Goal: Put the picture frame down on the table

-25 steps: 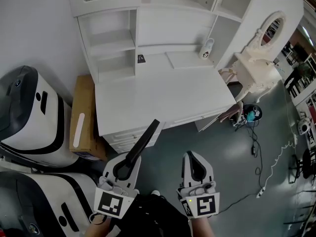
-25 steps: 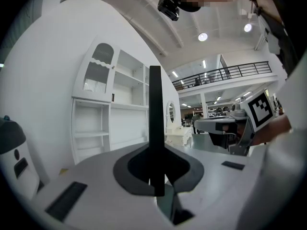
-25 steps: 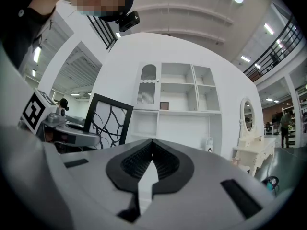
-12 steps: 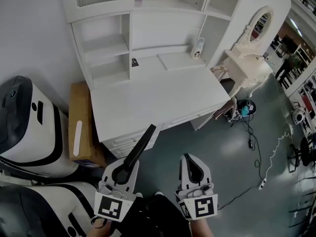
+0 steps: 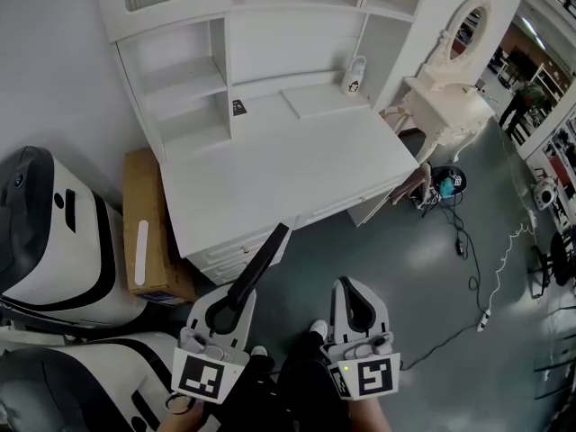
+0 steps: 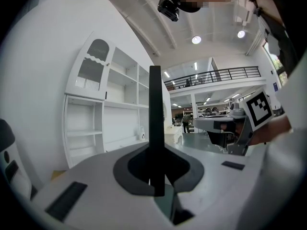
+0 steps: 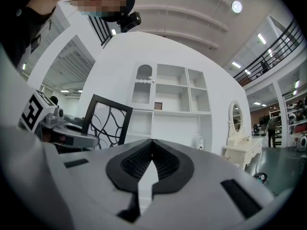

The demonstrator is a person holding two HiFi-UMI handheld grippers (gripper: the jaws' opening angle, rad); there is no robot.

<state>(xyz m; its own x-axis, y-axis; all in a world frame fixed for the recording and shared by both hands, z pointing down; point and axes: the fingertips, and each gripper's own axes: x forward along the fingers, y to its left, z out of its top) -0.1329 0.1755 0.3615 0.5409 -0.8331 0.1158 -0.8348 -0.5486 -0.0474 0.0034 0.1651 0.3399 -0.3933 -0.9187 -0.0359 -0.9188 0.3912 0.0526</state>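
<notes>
We find the left gripper point(image 5: 232, 297) at lower left of the head view, jaws narrowed onto one edge of the frame point(image 5: 266, 252), which appears edge-on as a thin black bar slanting up and right, its far tip overlapping the front edge of the white table point(image 5: 297, 156) at frame centre. In the right gripper view the frame shows left of centre as a black border around curved black lines. We find the right gripper point(image 5: 351, 288) at lower centre, jaws fully together and empty, above the grey floor point(image 5: 405, 268).
</notes>
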